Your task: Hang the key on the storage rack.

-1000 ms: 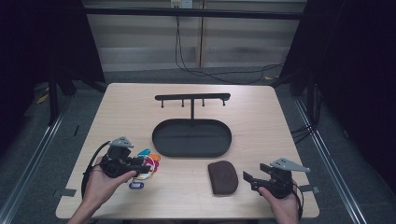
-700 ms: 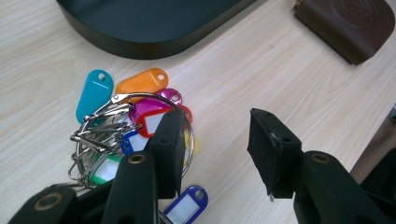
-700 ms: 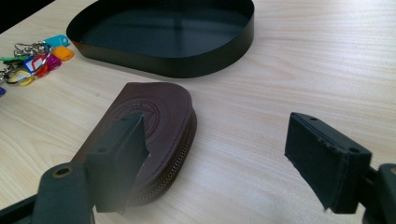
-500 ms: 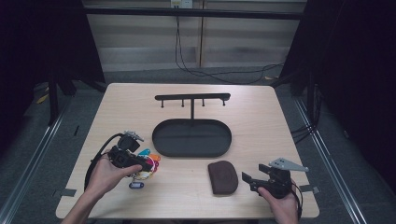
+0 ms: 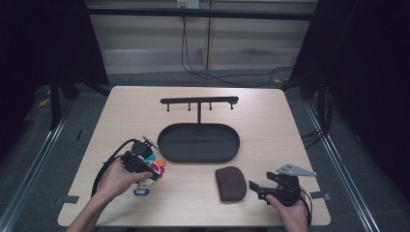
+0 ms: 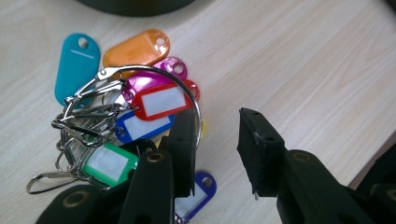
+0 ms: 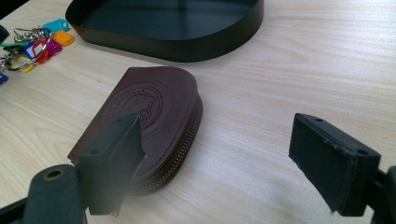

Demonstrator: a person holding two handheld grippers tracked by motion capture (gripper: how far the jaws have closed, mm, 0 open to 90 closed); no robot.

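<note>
- The bunch of coloured plastic key tags on a thin metal ring [image 6: 140, 112] lies on the pale wooden counter [image 5: 270, 121], at its near left, just left of the black oval metal tray [image 5: 199, 143].
- It looks light and loose: the tags are smooth, hard and probably slippery, and they would likely swing and clatter once lifted. The wire ring is stiff, so it seems the surest place to take hold, at the bare arc above the red tag [image 6: 161, 100].
- The left gripper [image 6: 217, 140] hangs right over the bunch with its jaws narrowly apart and nothing between them; one jaw lies over the ring's arc, the other over bare wood.
- In the high view the left hand [image 5: 113, 179] reaches in from the near edge, angled toward the tray, with the cable looping to its left.
- The right gripper [image 7: 215, 154] rests low at the near right, jaws spread wide and empty, pointing at the brown leather zipped coin pouch [image 7: 144, 121]; one jaw is just beside the pouch's near edge.
</note>
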